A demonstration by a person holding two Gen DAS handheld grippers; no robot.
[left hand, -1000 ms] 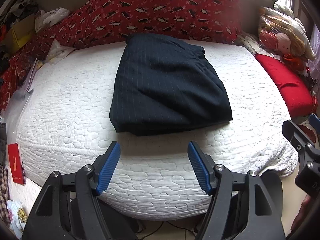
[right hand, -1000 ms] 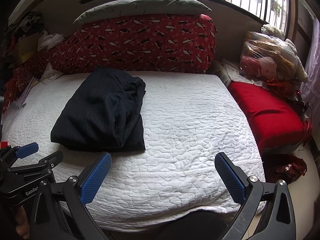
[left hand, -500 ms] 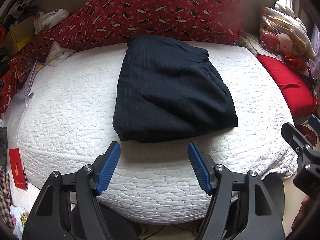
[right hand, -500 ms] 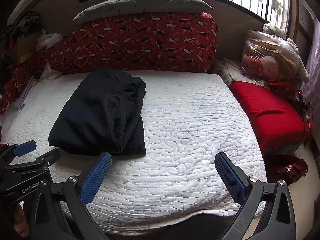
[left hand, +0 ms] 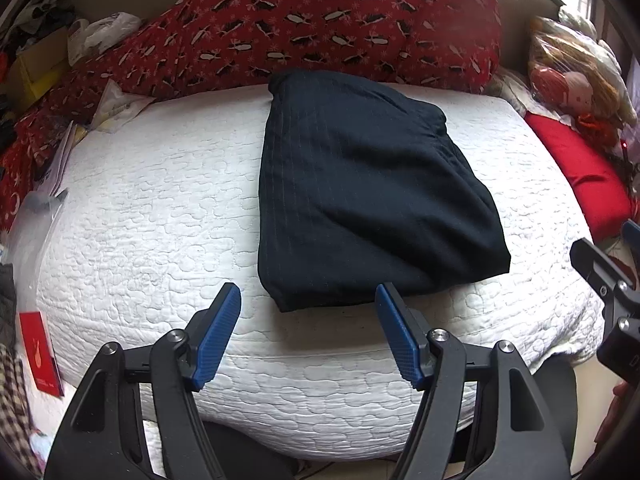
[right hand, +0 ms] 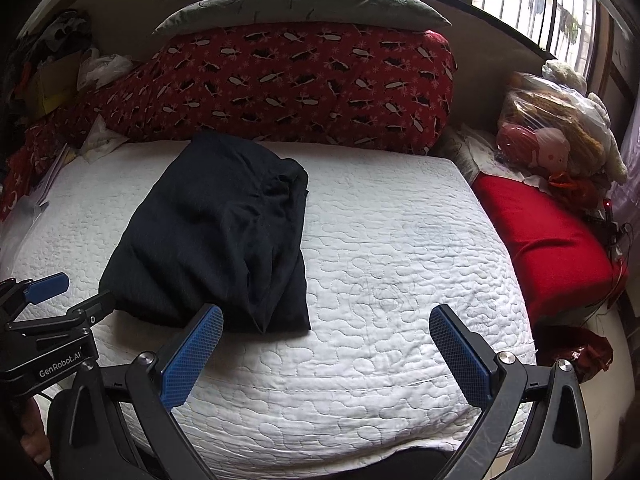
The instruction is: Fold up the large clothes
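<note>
Dark pinstriped garment (left hand: pixel 360 200), folded into a thick rectangle, lies on the white quilted bed cover (left hand: pixel 152 216), left of centre, far edge close to the red patterned bolster (right hand: pixel 288 84). My left claw (left hand: pixel 308 332) hangs at the garment's near edge, jaws apart, holding nothing. My right claw (right hand: pixel 326 354) sits wide open, empty, over bare quilt beside the garment's near right corner. Red cushion (right hand: pixel 548 236) off right.

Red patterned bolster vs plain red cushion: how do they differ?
The red patterned bolster carries black-and-white motifs; the plain red cushion is solid red. The bolster runs across the head of the white quilted mattress, under a grey pillow; the cushion lies flat alongside the mattress's right edge. Both are red and soft.
</note>
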